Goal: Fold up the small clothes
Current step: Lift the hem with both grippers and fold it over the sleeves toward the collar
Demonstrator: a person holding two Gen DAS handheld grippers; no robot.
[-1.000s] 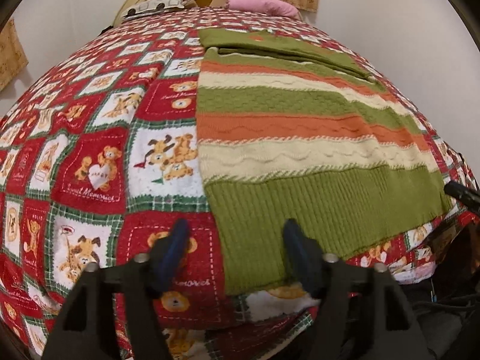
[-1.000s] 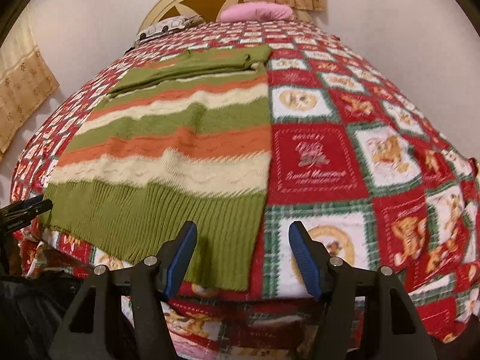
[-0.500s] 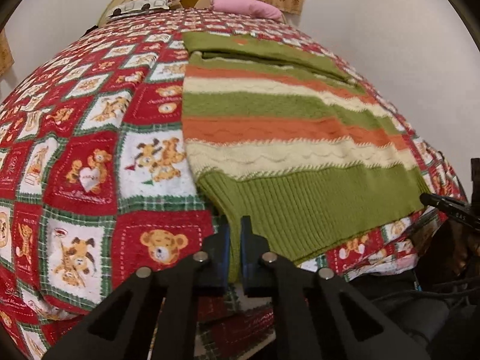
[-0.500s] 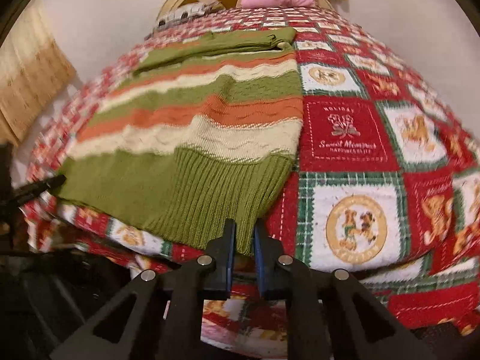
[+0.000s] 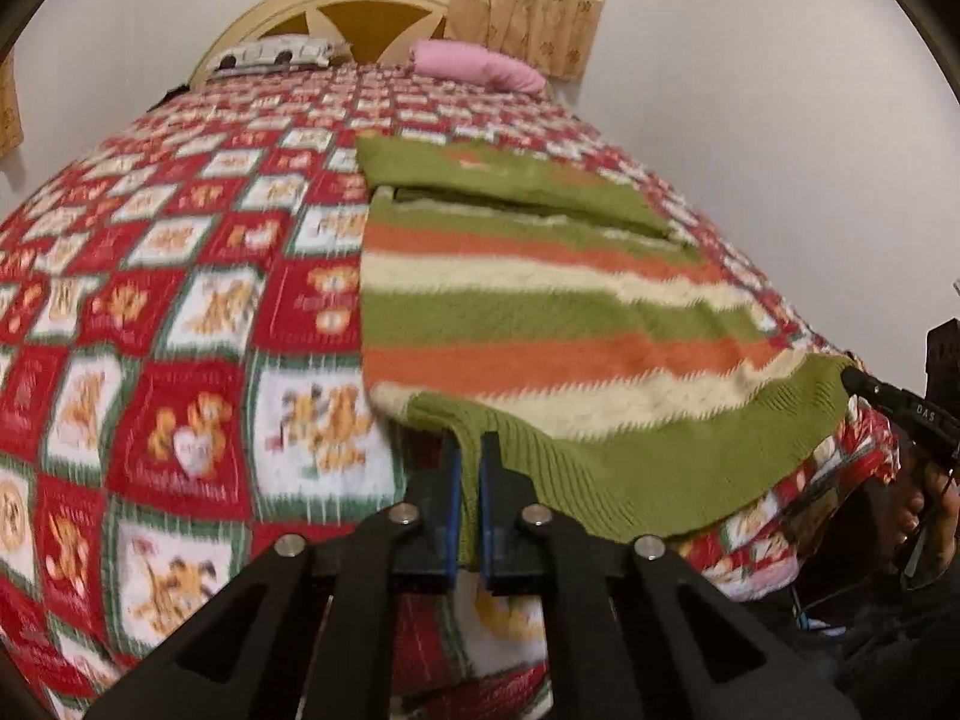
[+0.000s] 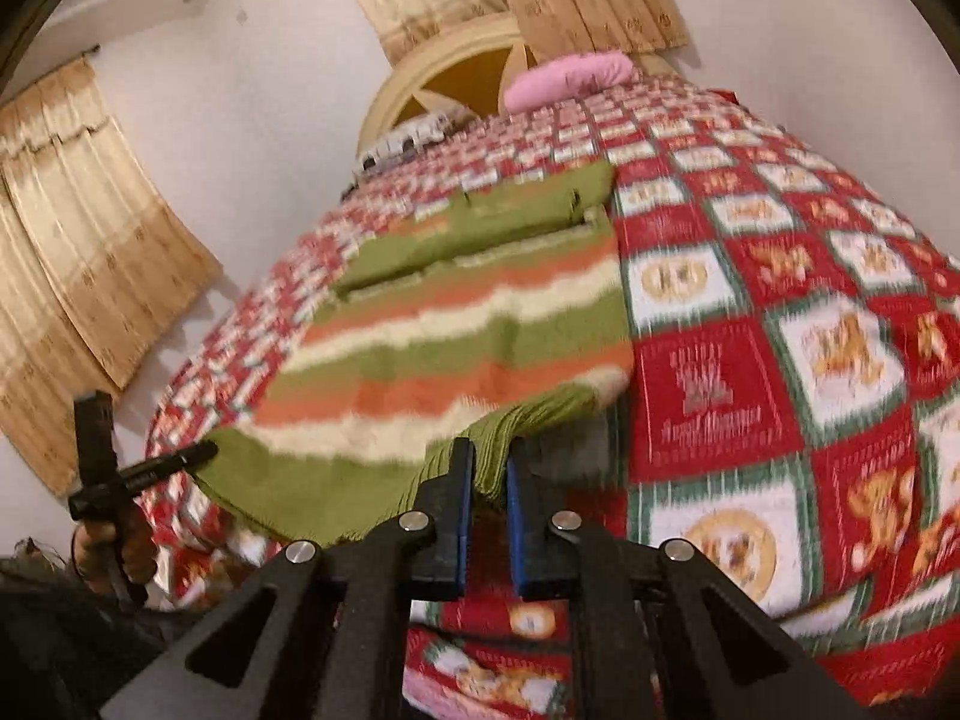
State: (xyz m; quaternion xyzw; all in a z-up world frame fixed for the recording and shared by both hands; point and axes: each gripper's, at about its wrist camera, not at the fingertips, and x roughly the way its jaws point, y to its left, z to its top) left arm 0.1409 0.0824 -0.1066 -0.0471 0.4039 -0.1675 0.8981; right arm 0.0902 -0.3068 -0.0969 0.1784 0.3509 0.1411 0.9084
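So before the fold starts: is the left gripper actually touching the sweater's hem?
Touching. The left wrist view shows the left gripper shut, with the sweater's green ribbed hem pinched between its pads.

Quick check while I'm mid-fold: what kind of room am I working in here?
Most likely a bedroom. The striped sweater lies on a bed covered with a red teddy-bear patchwork quilt, with a rounded headboard and a pink pillow at the far end, and curtains along the walls.
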